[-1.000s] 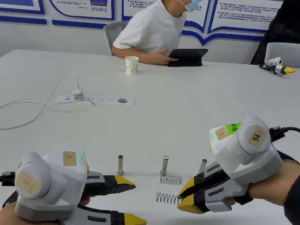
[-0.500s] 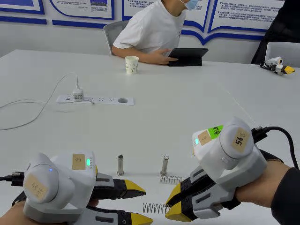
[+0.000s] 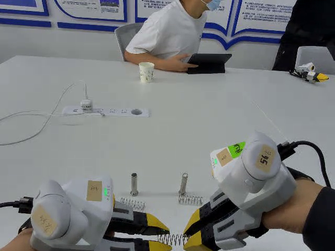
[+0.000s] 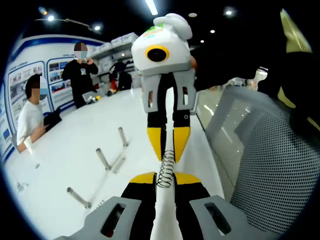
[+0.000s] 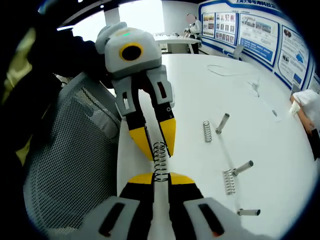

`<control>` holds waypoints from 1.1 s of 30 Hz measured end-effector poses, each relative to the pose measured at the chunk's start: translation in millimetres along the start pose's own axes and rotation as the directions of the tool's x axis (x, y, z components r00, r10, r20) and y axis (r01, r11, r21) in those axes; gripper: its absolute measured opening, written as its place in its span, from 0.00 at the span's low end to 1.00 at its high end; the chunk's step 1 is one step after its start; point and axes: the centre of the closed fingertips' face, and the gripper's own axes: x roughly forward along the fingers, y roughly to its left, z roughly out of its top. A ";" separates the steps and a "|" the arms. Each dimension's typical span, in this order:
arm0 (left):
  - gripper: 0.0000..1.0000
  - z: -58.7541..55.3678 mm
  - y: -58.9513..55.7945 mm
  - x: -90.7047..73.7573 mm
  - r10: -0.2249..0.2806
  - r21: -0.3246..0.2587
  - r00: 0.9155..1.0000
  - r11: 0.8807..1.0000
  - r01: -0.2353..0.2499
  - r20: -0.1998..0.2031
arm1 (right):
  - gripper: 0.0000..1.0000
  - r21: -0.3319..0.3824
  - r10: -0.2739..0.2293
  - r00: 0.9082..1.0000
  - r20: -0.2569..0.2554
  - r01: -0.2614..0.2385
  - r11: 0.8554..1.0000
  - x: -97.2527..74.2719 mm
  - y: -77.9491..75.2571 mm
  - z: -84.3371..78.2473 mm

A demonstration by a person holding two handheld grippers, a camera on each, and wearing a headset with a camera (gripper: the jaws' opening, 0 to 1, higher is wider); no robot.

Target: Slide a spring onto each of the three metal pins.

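Starting with the claws, what was recorded? — Reviewer

Both were drawn narrow and each pinched one end of the same spring. The left gripper held the left end, the right gripper the right end, tips facing one another, the coil stretched level between them at the near edge of the table. — Inspector

And the pins? — Reviewer

The left pin and middle pin stood upright side by side beyond the claws, shafts bare. A second spring lay flat just in front of the left pin; a third spring lay flat at the foot of the middle pin, whether touching it I could not tell. The third pin was noted from the left gripper view, last in the row, past the middle pin, with bare table round it. — Inspector

Anything obstructing? — Reviewer

From the head view the right gripper's housing sat in front of the right end of the row. A mesh chair back stood close to the table edge beside the claws. Further back lay a power strip with a white charger plugged in, then a paper cup. A person sat at a tablet; a small yellow-tipped device lay at the far right. These table items were well apart from the work. — Inspector
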 end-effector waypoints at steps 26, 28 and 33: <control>0.11 2.9 -1.6 -0.3 0.002 0.009 1.000 1.000 -0.002 0.011 | 0.11 -0.097 -0.040 0.998 0.055 0.046 0.994 -15.8 8.0 47.4; 0.11 3.0 -1.5 -0.4 0.004 0.010 1.000 1.000 -0.005 0.012 | 0.11 -0.102 -0.043 0.998 0.046 0.048 0.994 -14.9 7.6 47.9; 0.11 2.3 -1.3 -0.8 0.008 0.010 1.000 1.000 -0.008 0.013 | 0.12 -0.095 -0.043 0.999 0.033 0.046 0.994 -14.0 6.7 46.2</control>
